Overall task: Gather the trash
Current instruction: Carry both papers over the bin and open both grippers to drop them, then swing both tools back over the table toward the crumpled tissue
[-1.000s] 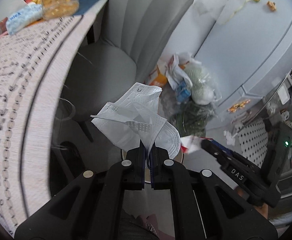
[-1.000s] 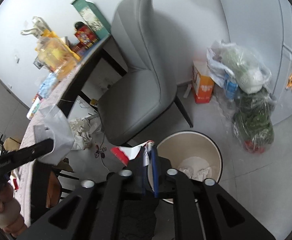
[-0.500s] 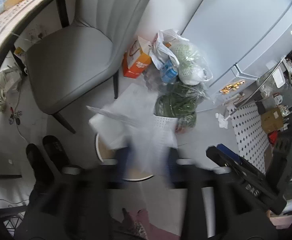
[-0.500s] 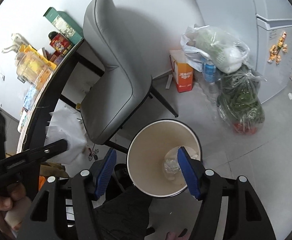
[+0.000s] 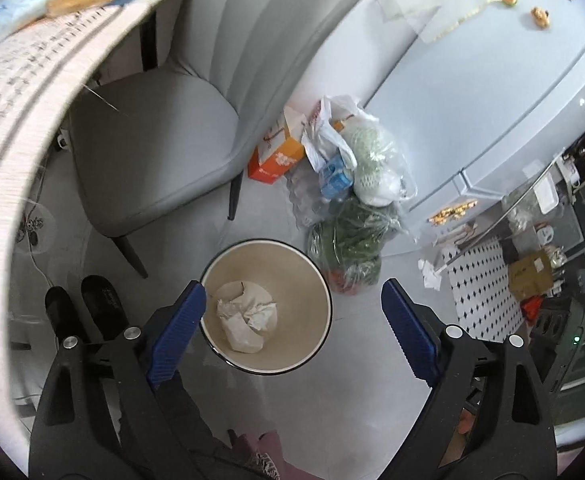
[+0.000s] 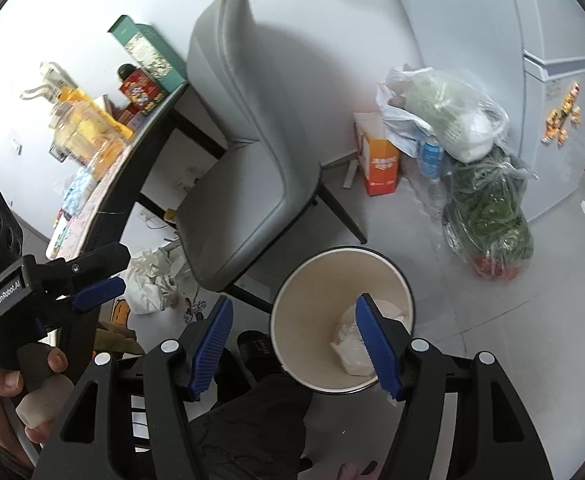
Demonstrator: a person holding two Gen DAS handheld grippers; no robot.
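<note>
Two pairs of tongs, both empty, poised above one bin. Left gripper [image 5: 292, 308], lower centre of the left wrist view: jaws spread wide and opening further, nothing between the blue pads [image 5: 178, 334], aimed steeply downward so that whatever leaves them falls straight into the waste bin [image 5: 320, 280] framed in the gap. Right gripper [image 6: 292, 344], lower centre of the right wrist view: jaws parted, nothing clamped, likewise angled down over the same bin, rim partly hidden behind the right-hand pad. Crumpled white trash [image 5: 246, 318] at the bottom of the bin, centre of the frame, lying loose and clear of both tools; judged as this part of the collection done. Left gripper seen again at the left edge of the right wrist view, carried by a hand [image 6: 20, 392] at lower left, held beside rather than across the other tool, probably to keep the two drops from colliding. Bin set on the pale floor just in front of the grey chair [image 5: 164, 148], near the table edge [image 5: 20, 112] at upper left, plausibly within easy reach of the surface being cleared. More crumpled paper [image 6: 152, 280] on the floor under the table, left of centre in the right wrist view, a likely next target. Plastic bags of produce [image 5: 356, 208] and an orange carton [image 5: 278, 158] against the wall, right of centre; whether trash or groceries cannot be told.
</note>
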